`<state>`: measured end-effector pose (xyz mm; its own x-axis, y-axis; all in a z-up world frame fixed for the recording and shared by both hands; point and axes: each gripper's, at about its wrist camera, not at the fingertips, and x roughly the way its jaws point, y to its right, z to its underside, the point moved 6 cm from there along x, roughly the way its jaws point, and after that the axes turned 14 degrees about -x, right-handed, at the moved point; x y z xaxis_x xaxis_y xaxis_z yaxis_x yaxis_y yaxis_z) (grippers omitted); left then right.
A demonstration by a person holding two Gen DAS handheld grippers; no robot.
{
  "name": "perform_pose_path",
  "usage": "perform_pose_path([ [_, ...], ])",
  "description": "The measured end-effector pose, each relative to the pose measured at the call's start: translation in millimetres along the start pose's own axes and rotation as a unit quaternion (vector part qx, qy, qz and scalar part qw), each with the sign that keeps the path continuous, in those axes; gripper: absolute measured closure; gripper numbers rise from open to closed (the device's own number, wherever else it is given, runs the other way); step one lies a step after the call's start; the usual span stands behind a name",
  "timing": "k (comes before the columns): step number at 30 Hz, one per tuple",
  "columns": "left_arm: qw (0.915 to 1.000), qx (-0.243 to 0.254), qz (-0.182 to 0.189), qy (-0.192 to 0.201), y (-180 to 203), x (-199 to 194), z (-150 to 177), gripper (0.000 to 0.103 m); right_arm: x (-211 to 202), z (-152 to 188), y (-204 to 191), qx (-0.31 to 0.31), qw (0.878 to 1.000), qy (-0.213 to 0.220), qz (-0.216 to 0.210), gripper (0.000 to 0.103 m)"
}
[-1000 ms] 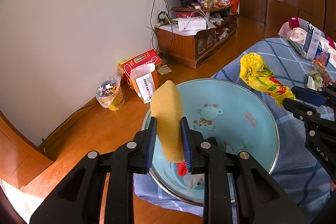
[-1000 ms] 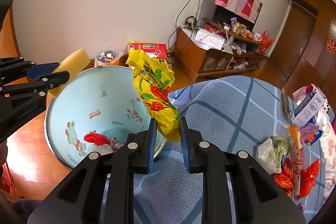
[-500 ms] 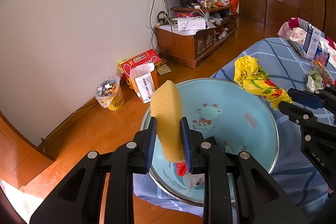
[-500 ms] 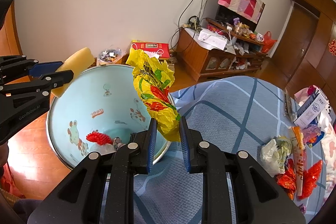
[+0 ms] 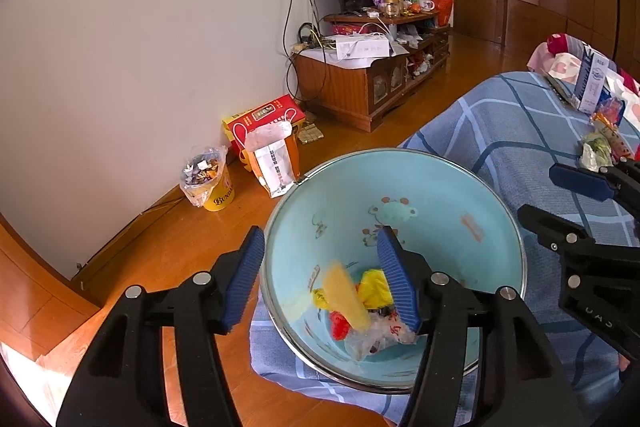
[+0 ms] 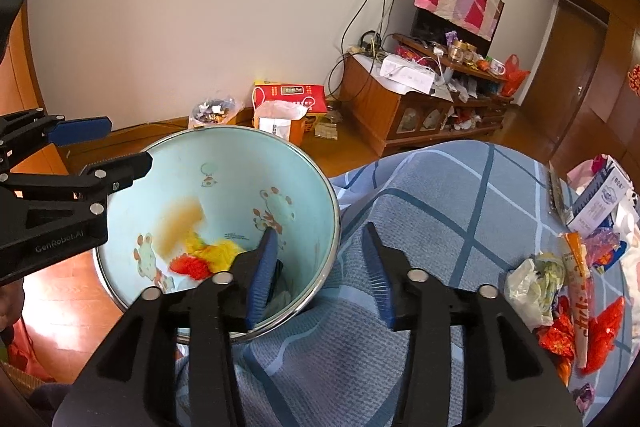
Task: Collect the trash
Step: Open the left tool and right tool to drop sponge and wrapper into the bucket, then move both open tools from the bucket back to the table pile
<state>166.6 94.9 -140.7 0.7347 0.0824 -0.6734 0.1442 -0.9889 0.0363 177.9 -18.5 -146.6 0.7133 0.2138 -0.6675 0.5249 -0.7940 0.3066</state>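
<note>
Both grippers over blue enamel basin point(image 5: 472, 187). Left gripper point(image 5: 320, 279) jaws just opened, empty; yellow sponge point(image 5: 346, 297) blurred inside basin. Right gripper point(image 6: 320, 267) jaws just opened, empty; yellow wrapper point(image 6: 218, 251) among trash at basin bottom

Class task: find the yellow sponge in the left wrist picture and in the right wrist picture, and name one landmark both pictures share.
Left wrist: yellow sponge low centre, blurred, inside the blue basin.
Right wrist: a blurred yellow-brown smear centre-left in the basin, probably the sponge.
Shared landmark: yellow bucket by the wall.
</note>
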Motion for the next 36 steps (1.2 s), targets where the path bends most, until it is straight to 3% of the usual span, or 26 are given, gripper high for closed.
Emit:
perform_pose_path([
  [1,1.0,-0.002,-0.001,0.001,-0.4,0.0,0.0,0.029,-0.5,0.6,0.1,0.001,1.0,0.001,0.001,0.053],
  [3,0.9999,-0.004,-0.007,0.008,-1.9,-0.4,-0.8,0.021,-1.4,1.8,-0.2,0.002,1.0,0.001,0.002,0.047],
  [5,0.9999,-0.005,-0.006,0.006,-3.6,0.2,0.5,0.018,-3.4,3.3,0.7,0.003,1.0,0.004,0.007,0.039],
  [8,0.9998,-0.008,-0.015,0.012,-5.2,-0.1,-0.1,0.006,-5.2,6.9,2.9,0.006,1.0,0.004,0.011,0.037],
  [15,0.9998,-0.008,-0.016,0.005,-5.9,2.6,2.4,0.006,-8.3,12.5,7.7,0.01,1.0,0.006,0.018,0.025],
  [36,0.9997,-0.008,-0.022,0.002,-5.8,6.8,4.6,0.006,-15.9,18.3,11.5,0.006,0.999,0.007,0.033,0.02],
])
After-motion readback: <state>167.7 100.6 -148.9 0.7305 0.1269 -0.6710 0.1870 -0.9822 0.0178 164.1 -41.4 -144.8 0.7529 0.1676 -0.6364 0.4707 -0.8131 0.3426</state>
